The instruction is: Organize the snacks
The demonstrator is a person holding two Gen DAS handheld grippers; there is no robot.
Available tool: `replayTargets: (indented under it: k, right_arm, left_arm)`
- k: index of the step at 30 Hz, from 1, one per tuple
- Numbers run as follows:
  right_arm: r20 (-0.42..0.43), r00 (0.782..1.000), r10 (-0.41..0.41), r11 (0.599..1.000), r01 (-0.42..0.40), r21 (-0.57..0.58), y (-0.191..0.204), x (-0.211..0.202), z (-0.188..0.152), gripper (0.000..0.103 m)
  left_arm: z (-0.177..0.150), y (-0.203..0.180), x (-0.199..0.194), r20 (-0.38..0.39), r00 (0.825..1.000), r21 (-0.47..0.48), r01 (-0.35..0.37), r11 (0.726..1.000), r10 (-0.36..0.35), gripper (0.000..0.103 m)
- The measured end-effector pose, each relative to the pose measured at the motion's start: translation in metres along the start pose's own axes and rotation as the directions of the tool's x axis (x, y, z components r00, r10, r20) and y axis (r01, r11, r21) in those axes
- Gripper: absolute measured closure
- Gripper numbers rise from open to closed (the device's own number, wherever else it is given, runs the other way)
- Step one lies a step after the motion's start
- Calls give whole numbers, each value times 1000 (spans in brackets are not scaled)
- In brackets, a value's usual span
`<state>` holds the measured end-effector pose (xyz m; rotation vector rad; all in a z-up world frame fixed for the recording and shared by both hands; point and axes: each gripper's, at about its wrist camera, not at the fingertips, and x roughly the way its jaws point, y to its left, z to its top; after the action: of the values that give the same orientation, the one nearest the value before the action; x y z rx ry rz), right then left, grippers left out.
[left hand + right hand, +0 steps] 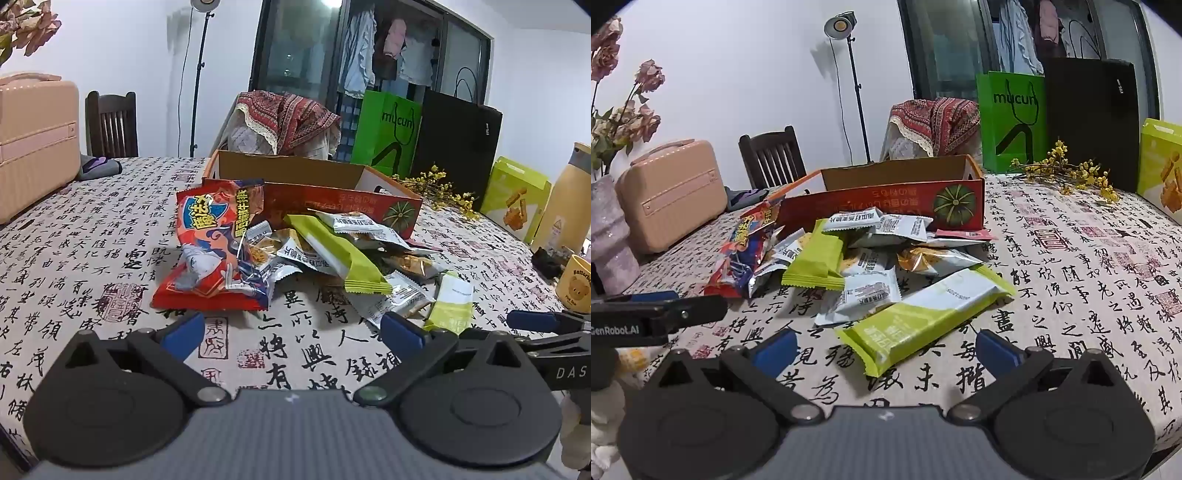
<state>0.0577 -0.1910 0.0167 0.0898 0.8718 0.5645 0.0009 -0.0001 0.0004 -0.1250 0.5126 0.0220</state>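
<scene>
Both grippers are hovering low over the table (92, 258), jaws spread wide and holding nothing. The left gripper (291, 332) is facing the red snack bag (218, 251) at the left edge of the snack pile (871, 258), while the right gripper (886, 349) is pointing at the long green wrapper (923, 317) lying nearest it, just beyond its fingertips. The rest of the packets — white, green and orange — are lying heaped against the near wall of the open red cardboard box (886, 201), which is probably where they are meant to go.

The sensible first pick is that near green wrapper, since nothing is lying on it. Coming down with the fingers straddling its narrow width, not its length, should give a firm pinch — and squeezing gently is wise, as the contents look crushable. Lifting clear of the box wall before moving across should avoid snagging the rim.
</scene>
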Motion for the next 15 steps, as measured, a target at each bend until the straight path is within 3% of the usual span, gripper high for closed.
replayTargets:
  k: [15]
  right_arm:
    - [-14, 1000, -4, 1000, 4, 8, -2, 1, 2, 0]
  left_arm:
    - [-1, 5, 0, 8, 1000, -24, 2, 1000, -2, 0]
